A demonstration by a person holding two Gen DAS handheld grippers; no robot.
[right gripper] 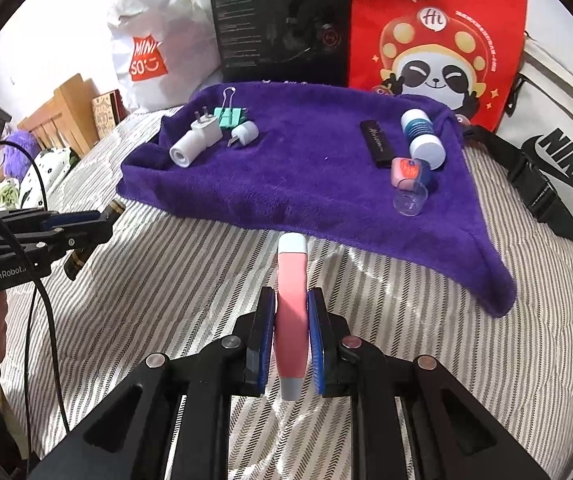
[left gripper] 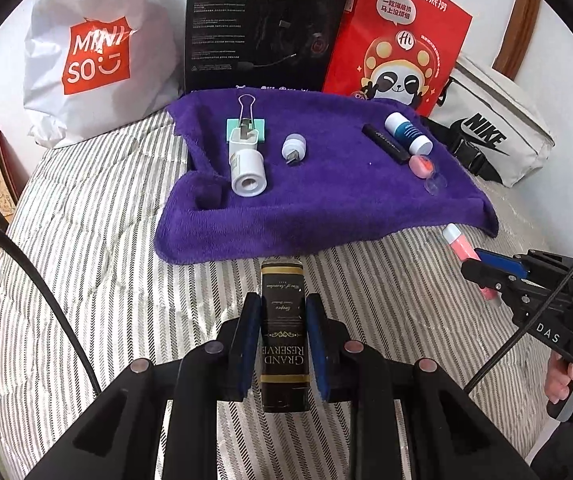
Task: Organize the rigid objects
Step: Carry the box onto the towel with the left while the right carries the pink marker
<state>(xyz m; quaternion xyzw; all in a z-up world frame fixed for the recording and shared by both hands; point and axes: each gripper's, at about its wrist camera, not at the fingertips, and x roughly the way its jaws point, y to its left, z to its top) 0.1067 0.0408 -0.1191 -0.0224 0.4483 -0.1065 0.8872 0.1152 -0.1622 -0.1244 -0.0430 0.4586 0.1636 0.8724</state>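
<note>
Left gripper (left gripper: 282, 354): jaws clamped on black gold-banded cylindrical bottle (left gripper: 284, 332), above striped bed (left gripper: 86, 280); right gripper (right gripper: 292, 344): jaws clamped on pink, slim tube (right gripper: 292, 312); risk: smooth round bodies may twist loose short of purple towel (right gripper: 286, 184).

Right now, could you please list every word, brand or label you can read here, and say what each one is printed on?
"MINI SO": white plastic bag
"HECATE": black box; its small print is unreadable
"Hi": red panda bag; its Chinese characters left untranscribed
"NIKE": white pouch
"GRAND RESERVE": black and gold tube in the left gripper
"DAS": right gripper
"GenRobot": left gripper's body
</note>
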